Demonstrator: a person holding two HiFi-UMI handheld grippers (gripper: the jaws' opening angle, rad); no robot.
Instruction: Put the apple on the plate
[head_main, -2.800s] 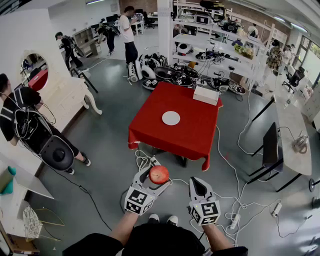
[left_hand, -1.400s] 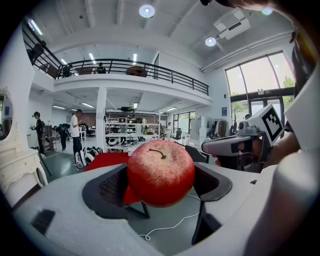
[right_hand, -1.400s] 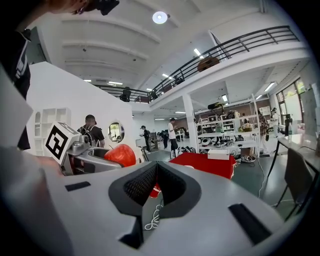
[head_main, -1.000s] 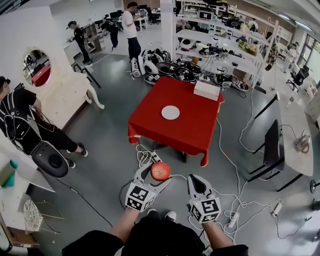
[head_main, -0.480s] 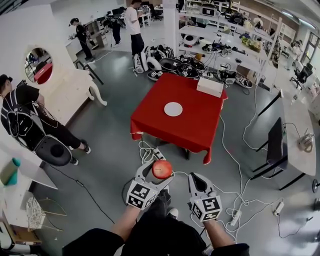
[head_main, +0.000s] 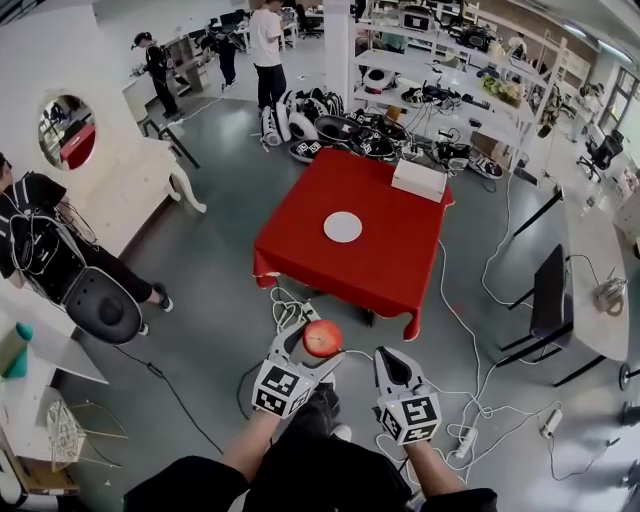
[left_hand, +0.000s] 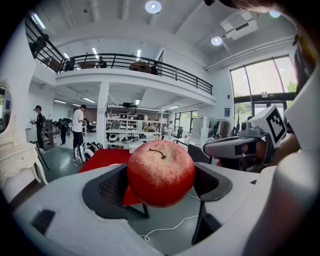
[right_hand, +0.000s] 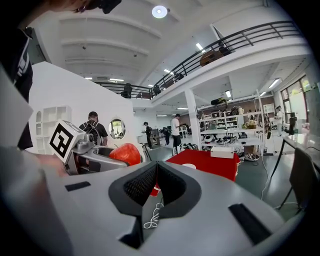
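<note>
The left tool (head_main: 315, 347) clamps the red apple (left_hand: 160, 172) upright, stem pointing up, above the floor and well short of the red table (head_main: 385, 265) carrying the white plate (head_main: 343, 227). The right tool (right_hand: 156, 184) is closed and empty.

I am squeezing the apple (left_hand: 161, 172) between my jaws; the right gripper (left_hand: 220, 148) is hovering at three o'clock, the red table (left_hand: 102, 157) showing at ten.

Red-cloth counter (head_main: 390, 262) mid-floor, white box (head_main: 418, 180) on its far right corner. Behind it, black & white gear (head_main: 330, 130) piled on floor, plus shelves (head_main: 440, 100) w/ equipment. Coiled cables (head_main: 287, 314) on floor by counter's near side. Person in white top (head_main: 268, 45) stands at back. Round mirror (head_main: 62, 130) at left.
</note>
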